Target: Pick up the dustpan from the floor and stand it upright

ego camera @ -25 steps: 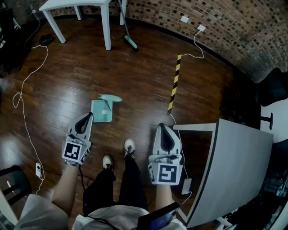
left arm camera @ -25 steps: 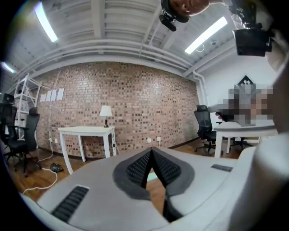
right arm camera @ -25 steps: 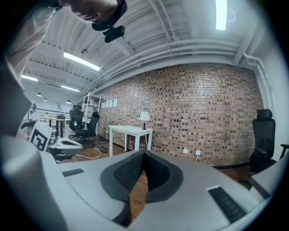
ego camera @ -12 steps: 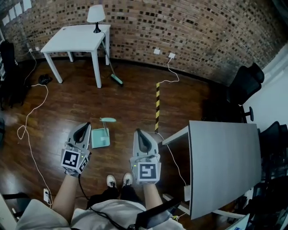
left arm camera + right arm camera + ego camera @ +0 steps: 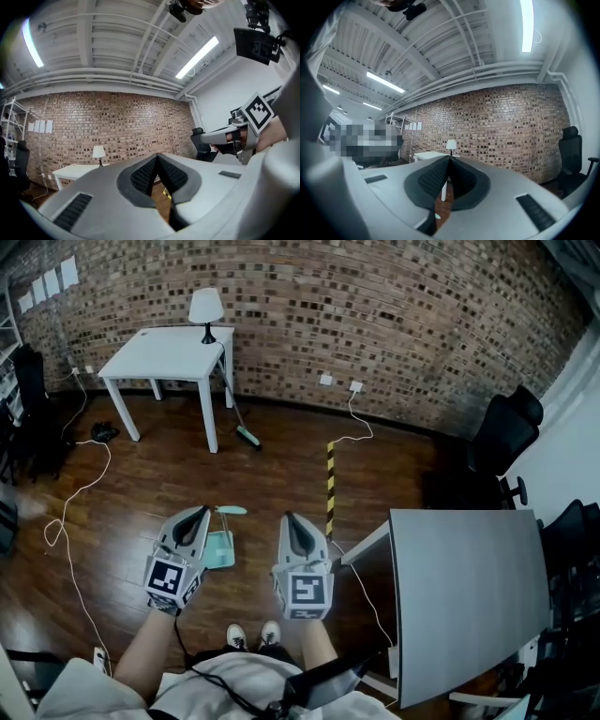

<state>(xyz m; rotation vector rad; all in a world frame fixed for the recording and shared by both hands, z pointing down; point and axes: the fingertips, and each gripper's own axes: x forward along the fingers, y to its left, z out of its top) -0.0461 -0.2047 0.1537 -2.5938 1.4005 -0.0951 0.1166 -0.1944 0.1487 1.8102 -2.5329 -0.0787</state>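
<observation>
Finding: left claw (image 5: 200, 514) and right claw (image 5: 290, 519) both clenched, empty, held level. Dustpan (image 5: 222, 550) on floor (image 5: 141, 484), 1 o'clock off left claw. Advice: release 1 claw, descend, grasp handle (image 5: 230, 511), tilt upright.

Brick wall (image 5: 375, 296) ahead of me. Dark wooden floor (image 5: 281, 465) below, yellow-black striped tape (image 5: 329, 479) laid on it. White table (image 5: 164, 352) near the wall, lamp (image 5: 206, 307) on top. Grey desk (image 5: 469, 587) to my right; black chair (image 5: 506, 427) beyond.
</observation>
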